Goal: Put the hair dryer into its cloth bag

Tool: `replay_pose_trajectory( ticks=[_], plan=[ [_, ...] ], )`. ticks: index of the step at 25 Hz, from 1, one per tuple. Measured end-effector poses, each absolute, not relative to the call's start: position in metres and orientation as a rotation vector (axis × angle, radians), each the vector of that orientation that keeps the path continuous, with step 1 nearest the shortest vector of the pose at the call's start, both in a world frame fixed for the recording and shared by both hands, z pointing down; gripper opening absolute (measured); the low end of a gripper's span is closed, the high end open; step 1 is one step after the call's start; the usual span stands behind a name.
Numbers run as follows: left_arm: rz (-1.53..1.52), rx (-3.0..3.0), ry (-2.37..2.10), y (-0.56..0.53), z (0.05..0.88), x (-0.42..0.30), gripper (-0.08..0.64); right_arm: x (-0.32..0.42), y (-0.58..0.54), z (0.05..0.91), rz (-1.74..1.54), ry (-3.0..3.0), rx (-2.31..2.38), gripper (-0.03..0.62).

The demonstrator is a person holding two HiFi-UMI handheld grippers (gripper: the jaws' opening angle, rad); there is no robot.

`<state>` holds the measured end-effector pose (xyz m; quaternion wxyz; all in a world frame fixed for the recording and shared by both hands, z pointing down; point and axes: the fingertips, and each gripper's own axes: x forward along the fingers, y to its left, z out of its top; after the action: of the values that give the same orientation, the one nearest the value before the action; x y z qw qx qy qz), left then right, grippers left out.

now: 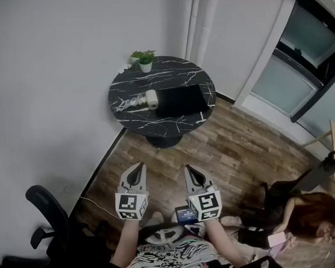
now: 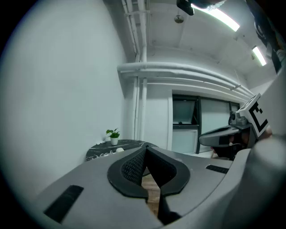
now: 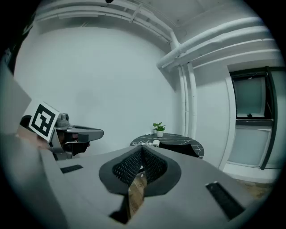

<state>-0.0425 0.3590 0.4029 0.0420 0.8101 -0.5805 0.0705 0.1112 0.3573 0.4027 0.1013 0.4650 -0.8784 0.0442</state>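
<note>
We judge the task has not yet begun: this is the approach, with nothing gripped and nothing touched. Our left gripper and right gripper hang side by side close to our body, over the wooden floor. Both point forward and a little downward. In each gripper view the jaws are pressed together at the tips, with nothing between the ribbed pads.

The hair dryer, a small pale shape, lies on the round dark marble counter, well apart from both pairs of jaws and straight ahead of them. Its white cord is coiled just beside it, toward the wall. The black cloth bag lies flat, touching or nearly touching the dryer's other side. A potted plant stands at the far rim.

The next move, as we read it, calls for walking up to the counter and spreading both pairs of jaws. One would take the bag's mouth and the other the dryer's body. From here we cannot tell which edge of the bag opens.
</note>
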Motion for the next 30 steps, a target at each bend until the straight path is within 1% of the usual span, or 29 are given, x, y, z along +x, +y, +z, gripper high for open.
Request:
replay_pose_trajectory(
  ticks=[7,12,19,24,30],
  plan=[
    [0.313,2.502,-1.794,0.359,0.406,-0.029,0.013,0.126,0.354,0.403,0.136,-2.595,1.390,0.018],
    [0.306,2.511,-1.799,0.359,0.402,-0.024,0.014,0.132,0.352,0.396,0.166,-2.650,1.410,0.018],
    [0.395,2.479,-1.842,0.346,0.416,-0.037,0.014,0.137,0.333,0.403,0.217,-2.672,1.443,0.020],
    [0.371,2.472,-1.877,0.298,0.414,-0.047,0.014,0.141,0.288,0.405,0.224,-2.685,1.461,0.020],
    [0.358,2.488,-1.884,0.195,0.433,-0.073,0.014,0.124,0.192,0.428,0.235,-2.645,1.455,0.020]
  ],
)
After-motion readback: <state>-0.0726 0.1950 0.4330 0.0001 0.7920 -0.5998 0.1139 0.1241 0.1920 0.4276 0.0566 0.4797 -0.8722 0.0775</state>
